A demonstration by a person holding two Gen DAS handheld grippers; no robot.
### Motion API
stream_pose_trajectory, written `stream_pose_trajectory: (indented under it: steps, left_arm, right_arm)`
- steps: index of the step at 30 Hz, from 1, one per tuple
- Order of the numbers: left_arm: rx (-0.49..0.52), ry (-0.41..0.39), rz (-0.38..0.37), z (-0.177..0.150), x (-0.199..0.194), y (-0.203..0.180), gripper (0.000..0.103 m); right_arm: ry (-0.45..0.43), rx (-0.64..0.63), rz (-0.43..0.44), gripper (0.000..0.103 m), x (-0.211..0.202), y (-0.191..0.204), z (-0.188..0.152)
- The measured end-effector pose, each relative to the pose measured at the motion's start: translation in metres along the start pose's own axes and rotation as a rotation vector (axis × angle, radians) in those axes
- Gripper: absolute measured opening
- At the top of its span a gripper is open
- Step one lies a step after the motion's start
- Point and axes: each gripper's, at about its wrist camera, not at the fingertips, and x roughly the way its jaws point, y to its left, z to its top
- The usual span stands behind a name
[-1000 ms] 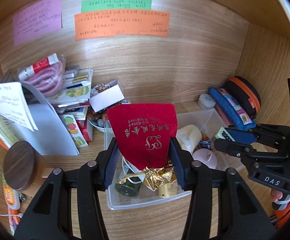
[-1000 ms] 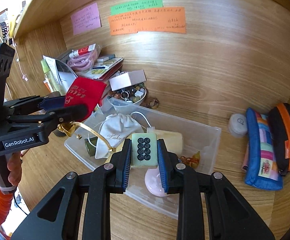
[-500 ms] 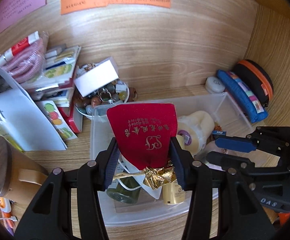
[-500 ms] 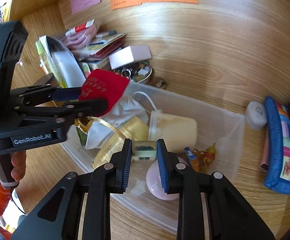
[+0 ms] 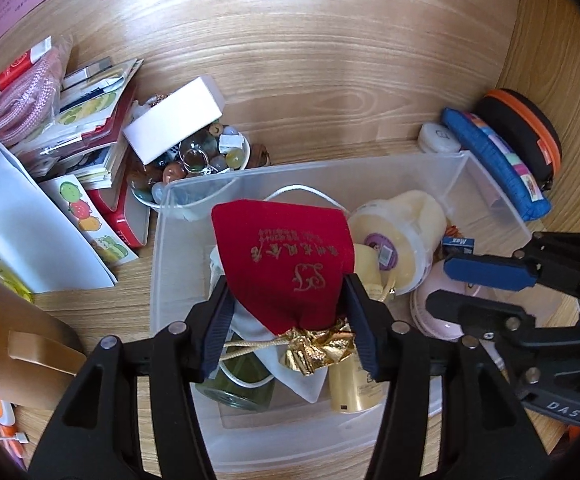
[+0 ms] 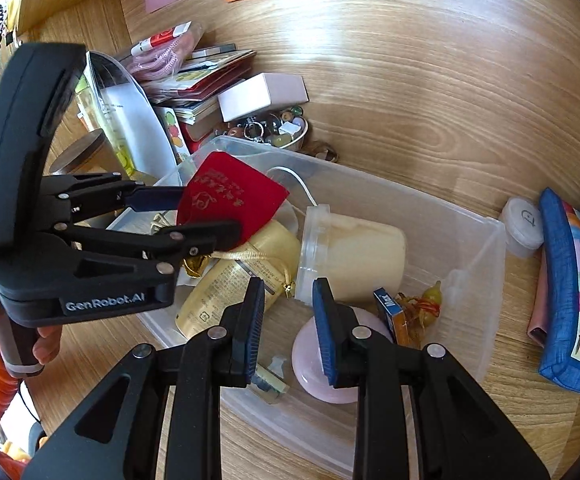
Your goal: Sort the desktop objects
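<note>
The left gripper point(image 5: 285, 316) hangs over the clear plastic box point(image 5: 161, 248) that stands in the middle of the wooden worktop point(image 5: 330, 80), and the red velvet pouch point(image 5: 285, 264) sits between its jaws, above the things already in the box. The jaws are opening, and in the left wrist view the right pad seems still to touch the pouch while the left pad stands a little off it. The gold tie point(image 5: 318, 346) of the pouch hangs down over a white cloth bag point(image 5: 290, 372). The right gripper point(image 6: 287, 320) is lower in the same box, just above a pink round thing point(image 6: 310, 368); its jaws stand a little apart and nothing is between them. A small green tile point(image 6: 267, 384) lies on the box floor under its left finger. A cream tub point(image 6: 354, 256) lies on its side in the box, beside a gold tube point(image 6: 229, 280). A blue pencil case point(image 6: 570, 296) rests near the right edge of the worktop.
</note>
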Motion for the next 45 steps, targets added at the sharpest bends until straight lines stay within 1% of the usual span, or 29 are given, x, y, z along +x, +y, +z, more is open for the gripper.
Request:
stream_pose_trajectory:
  steps: [3, 5, 6, 9, 11, 12, 13, 15, 16, 17, 19, 22, 26, 28, 29, 31, 33, 35, 37, 41, 45]
  left_arm:
    - [0.007, 0.008, 0.002, 0.0, 0.003, -0.001, 0.059]
    - [0.007, 0.021, -0.003, -0.001, 0.004, -0.001, 0.066]
    - [0.009, 0.024, -0.007, -0.001, 0.005, -0.002, 0.067]
    - [0.011, 0.019, -0.005, -0.002, 0.003, -0.004, 0.07]
    - [0.002, 0.01, -0.013, -0.004, -0.002, -0.003, 0.077]
    - [0.0, 0.007, -0.015, -0.005, -0.005, -0.003, 0.079]
    - [-0.003, 0.001, -0.014, -0.006, -0.009, -0.002, 0.082]
    - [-0.01, -0.008, -0.02, -0.008, -0.016, 0.0, 0.087]
    - [-0.012, -0.012, -0.024, -0.01, -0.019, 0.001, 0.091]
    - [-0.013, -0.018, -0.025, -0.012, -0.023, 0.001, 0.092]
    - [-0.006, -0.031, -0.013, -0.018, -0.032, 0.001, 0.092]
    - [0.003, -0.044, 0.014, -0.024, -0.041, 0.0, 0.094]
    - [-0.013, -0.062, 0.058, -0.031, -0.051, -0.001, 0.097]
    - [-0.025, -0.081, 0.062, -0.035, -0.057, -0.003, 0.098]
    - [-0.028, -0.089, 0.058, -0.036, -0.06, -0.003, 0.098]
    - [-0.03, -0.096, 0.05, -0.039, -0.068, -0.007, 0.098]
    - [-0.033, -0.125, 0.056, -0.042, -0.079, -0.01, 0.098]
    - [-0.038, -0.162, 0.077, -0.045, -0.092, -0.013, 0.098]
    - [-0.044, -0.192, 0.091, -0.049, -0.104, -0.017, 0.098]
    - [-0.065, -0.229, 0.101, -0.058, -0.124, -0.021, 0.098]
    - [-0.091, -0.275, 0.1, -0.07, -0.143, -0.026, 0.099]
  right_arm:
    - [-0.011, -0.005, -0.006, 0.022, -0.003, 0.001, 0.0]
    - [-0.017, -0.007, -0.012, 0.022, -0.005, 0.001, 0.0]
    - [-0.018, -0.004, -0.014, 0.022, -0.006, 0.001, 0.0]
    - [-0.023, 0.007, -0.007, 0.022, -0.008, -0.001, -0.001]
    - [-0.026, 0.014, -0.009, 0.023, -0.01, -0.002, -0.001]
    - [-0.029, 0.021, -0.005, 0.023, -0.012, -0.003, -0.001]
    - [-0.031, 0.027, -0.002, 0.025, -0.014, -0.004, -0.002]
    - [-0.042, 0.041, 0.0, 0.033, -0.018, -0.006, -0.002]
    - [-0.05, 0.045, 0.002, 0.039, -0.021, -0.006, -0.003]
    - [-0.058, 0.048, 0.001, 0.046, -0.024, -0.007, -0.003]
    - [-0.086, 0.053, -0.004, 0.053, -0.033, -0.006, -0.003]
    - [-0.107, 0.052, -0.022, 0.059, -0.042, -0.004, -0.003]
    - [-0.128, 0.06, -0.061, 0.073, -0.052, -0.001, -0.004]
    - [-0.137, 0.072, -0.073, 0.079, -0.06, 0.0, -0.005]
    - [-0.139, 0.078, -0.085, 0.084, -0.063, 0.001, -0.006]
    - [-0.151, 0.098, -0.119, 0.089, -0.071, 0.002, -0.007]
    - [-0.162, 0.11, -0.138, 0.092, -0.08, 0.004, -0.01]
    - [-0.175, 0.129, -0.158, 0.098, -0.089, 0.007, -0.013]
    - [-0.207, 0.139, -0.18, 0.102, -0.101, 0.012, -0.019]
    - [-0.268, 0.141, -0.246, 0.103, -0.123, 0.026, -0.029]
    - [-0.299, 0.112, -0.29, 0.103, -0.139, 0.039, -0.037]
